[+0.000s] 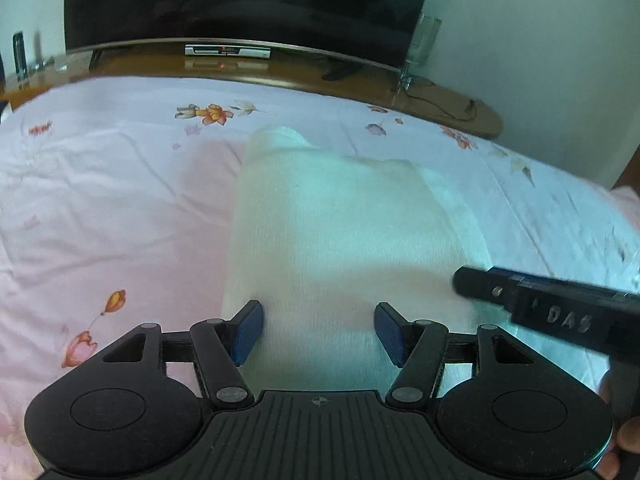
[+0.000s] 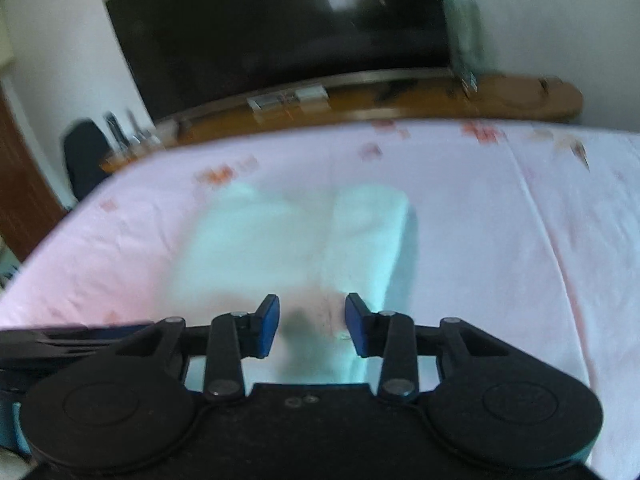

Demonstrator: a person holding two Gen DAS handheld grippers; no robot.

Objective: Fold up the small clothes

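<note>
A small white garment [image 1: 340, 240] lies folded on the pink flowered bedsheet [image 1: 100, 208]. My left gripper [image 1: 318, 332] is open, its blue pads on either side of the garment's near edge, nothing held. The right gripper's black body [image 1: 560, 312] reaches in from the right at the garment's right edge. In the blurred right wrist view the same garment [image 2: 296, 240] lies ahead, and my right gripper [image 2: 312, 328] is open over its near end, empty.
A large dark TV [image 1: 240, 0] stands on a wooden shelf [image 1: 440, 100] beyond the bed, with a set-top box [image 1: 228, 50] under it. A dark chair [image 2: 84, 156] stands at the far left. Cables lie on the shelf's right end.
</note>
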